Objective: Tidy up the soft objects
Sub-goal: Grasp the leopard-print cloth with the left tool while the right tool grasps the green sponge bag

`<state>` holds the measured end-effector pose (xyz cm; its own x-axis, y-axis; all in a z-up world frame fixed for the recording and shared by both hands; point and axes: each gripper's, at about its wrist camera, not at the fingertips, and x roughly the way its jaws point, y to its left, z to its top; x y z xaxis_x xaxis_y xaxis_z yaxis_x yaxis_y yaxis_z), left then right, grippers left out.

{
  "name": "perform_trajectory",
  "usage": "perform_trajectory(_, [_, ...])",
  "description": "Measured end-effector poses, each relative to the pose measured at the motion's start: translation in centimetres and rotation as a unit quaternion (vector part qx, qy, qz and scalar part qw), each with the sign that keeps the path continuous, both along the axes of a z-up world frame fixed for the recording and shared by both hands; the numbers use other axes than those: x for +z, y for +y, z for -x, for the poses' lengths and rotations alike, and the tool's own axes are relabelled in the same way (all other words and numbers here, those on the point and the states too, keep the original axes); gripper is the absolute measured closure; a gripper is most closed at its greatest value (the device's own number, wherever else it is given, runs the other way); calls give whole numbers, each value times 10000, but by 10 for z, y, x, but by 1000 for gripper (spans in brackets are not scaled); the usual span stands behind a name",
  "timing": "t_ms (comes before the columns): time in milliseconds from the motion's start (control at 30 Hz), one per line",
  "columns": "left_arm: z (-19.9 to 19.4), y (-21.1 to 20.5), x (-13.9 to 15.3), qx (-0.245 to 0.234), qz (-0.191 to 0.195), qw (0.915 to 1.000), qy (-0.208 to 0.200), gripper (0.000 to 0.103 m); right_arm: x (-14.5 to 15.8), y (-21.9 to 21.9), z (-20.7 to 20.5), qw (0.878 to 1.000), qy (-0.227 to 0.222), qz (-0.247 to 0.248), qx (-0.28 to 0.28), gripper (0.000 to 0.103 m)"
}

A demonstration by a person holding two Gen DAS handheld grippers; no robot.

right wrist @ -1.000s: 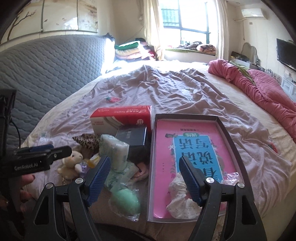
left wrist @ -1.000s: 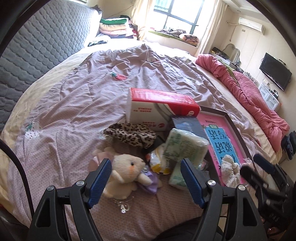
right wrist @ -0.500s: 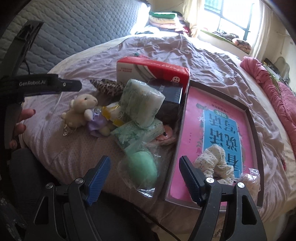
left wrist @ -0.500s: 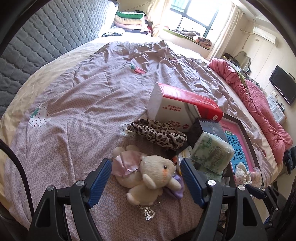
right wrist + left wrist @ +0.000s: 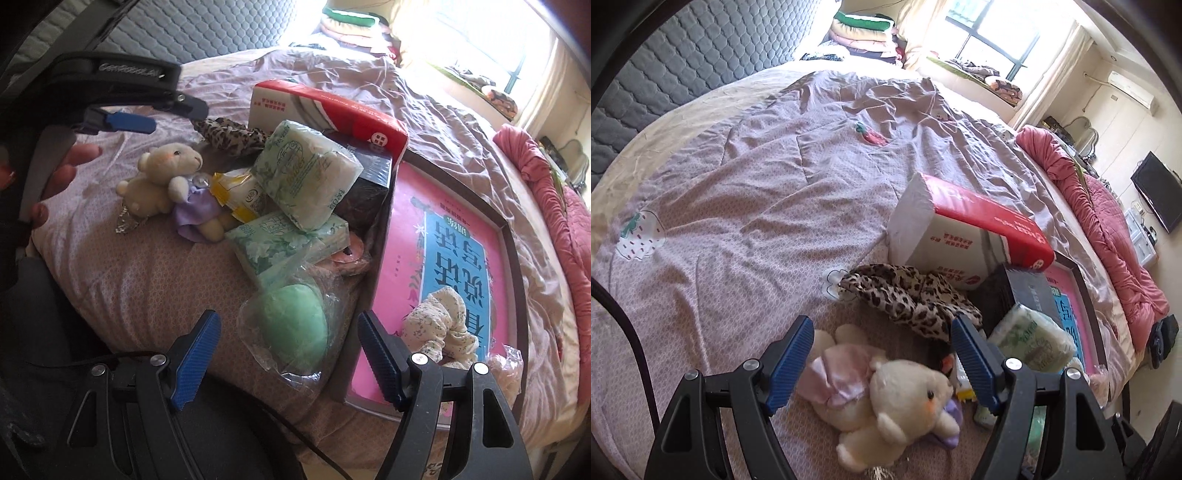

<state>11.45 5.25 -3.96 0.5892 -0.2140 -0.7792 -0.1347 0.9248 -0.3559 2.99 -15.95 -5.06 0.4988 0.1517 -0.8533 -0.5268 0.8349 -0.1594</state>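
Bear [image 5: 886,402] lies on bedspread [image 5: 746,206] between wide-spread fingers of left gripper [image 5: 882,354], untouched. Leopard cloth [image 5: 908,295] sits just beyond the fingertips. Right gripper [image 5: 286,350] also gapes wide, empty; green bagged ball [image 5: 295,328] between its fingers, scrunchie [image 5: 439,325] just past right finger, in tray [image 5: 506,229].

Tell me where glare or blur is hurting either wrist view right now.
Left wrist view: the window is blown out, the plush bear sharp. Right wrist view: the window glares too, and the left gripper looks motion-blurred.
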Motion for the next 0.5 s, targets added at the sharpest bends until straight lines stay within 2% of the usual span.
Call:
perform_trajectory(167, [-20,11,-14,103,177,9997,131,27,-5,6,0,9996,-70,262,71,26])
perform_trajectory(300, [-32,20,-27,155,469,9985,235,27,-10,12,-1,9983,-164,514,209,26])
perform_trajectory(500, [-42,16,-36,-59,702,9972,251,31,-16,18,-4,9960,-220,803,319,26])
